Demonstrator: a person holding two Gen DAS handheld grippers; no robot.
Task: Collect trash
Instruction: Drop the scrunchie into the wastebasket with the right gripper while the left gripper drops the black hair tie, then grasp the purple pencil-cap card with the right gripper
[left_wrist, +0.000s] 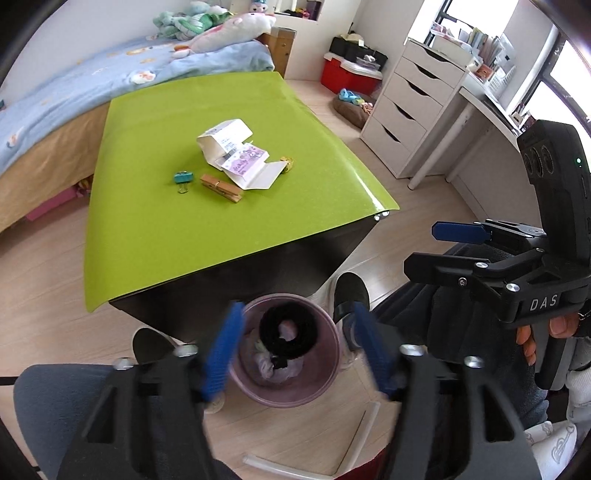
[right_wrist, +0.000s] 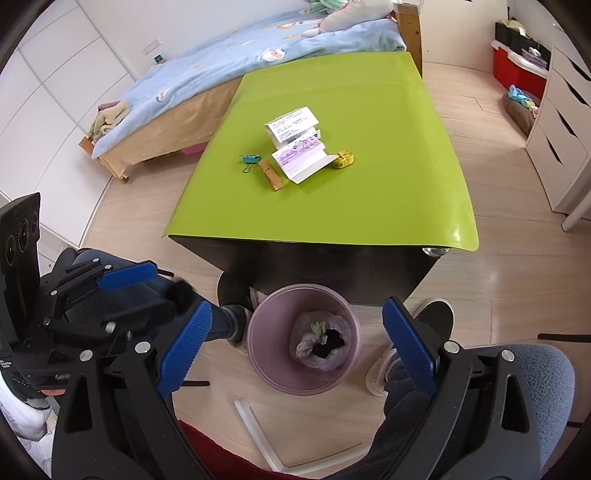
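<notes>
With both the left gripper (left_wrist: 299, 350) and right gripper (right_wrist: 295, 354) spread wide and empty above the bin (right_wrist: 258, 354), a black fuzzy ring (left_wrist: 288, 330), seemingly mid-drop, joined earlier trash, while boxes (right_wrist: 295, 147) waited on the table (right_wrist: 332, 206).

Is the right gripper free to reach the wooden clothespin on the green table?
Probably yes: the right gripper is open and empty, and the wooden clothespin lies uncovered on the green table.

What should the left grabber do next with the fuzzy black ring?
Probably just lift away and head for the green table. The left gripper is open, and the black ring hangs between its fingers right over the purple bin, seemingly loose. Paper packaging waits on the table.
</notes>
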